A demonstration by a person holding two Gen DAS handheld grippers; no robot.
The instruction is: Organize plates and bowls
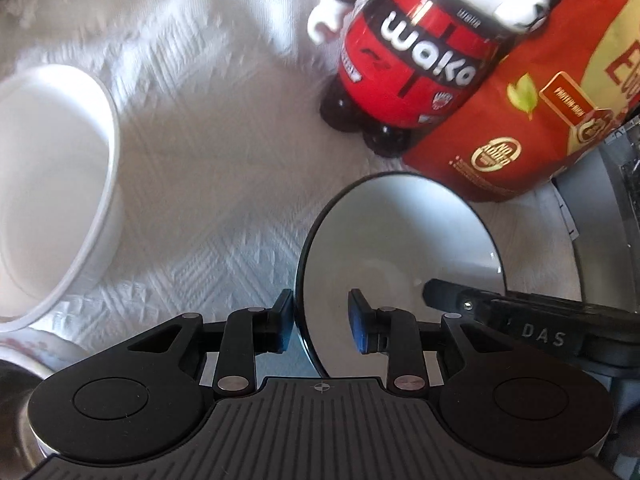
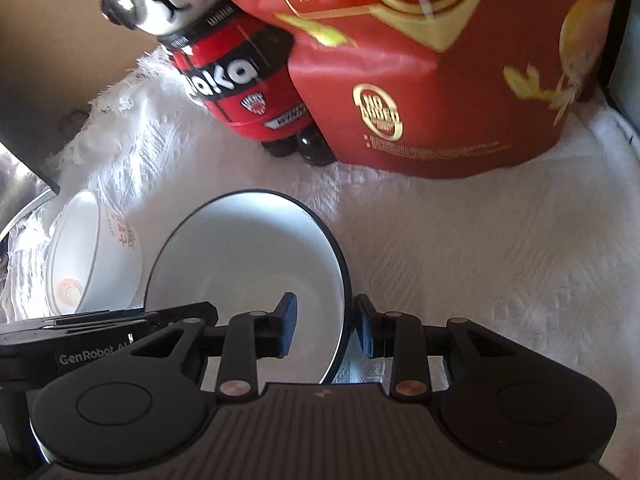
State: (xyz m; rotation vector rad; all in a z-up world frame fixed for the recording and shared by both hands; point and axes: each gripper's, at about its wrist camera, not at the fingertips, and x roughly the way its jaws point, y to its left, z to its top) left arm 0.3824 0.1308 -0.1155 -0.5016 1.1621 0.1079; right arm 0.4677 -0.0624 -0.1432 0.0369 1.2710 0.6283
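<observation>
At the far left of the left wrist view, a large white tub (image 1: pixel 52 184) is sitting on the white textured cloth (image 1: pixel 208 160) that is covering the desk. In the right wrist view, a small white bowl with red print (image 2: pixel 96 252) is lying tipped on its side, just left of the black-rimmed white bowl (image 2: pixel 240 256).

That black-rimmed bowl is sitting tilted near the middle of the cloth, in front of the bottle and bag, with both tools reaching over opposite sides of its rim. The left tongs (image 1: pixel 322 320) are standing partly open astride the rim, the outer pad lying against the outside and the inner pad reaching inside; whether they are pinching it cannot be told. The right tongs (image 2: pixel 326 324) are clamping the opposite side of the rim, one pad inside the bowl and one outside.

Behind the bowl, a red bear-shaped drink bottle (image 1: pixel 420 64) is standing upright, touching a red snack bag (image 1: pixel 540 120) to its right.
</observation>
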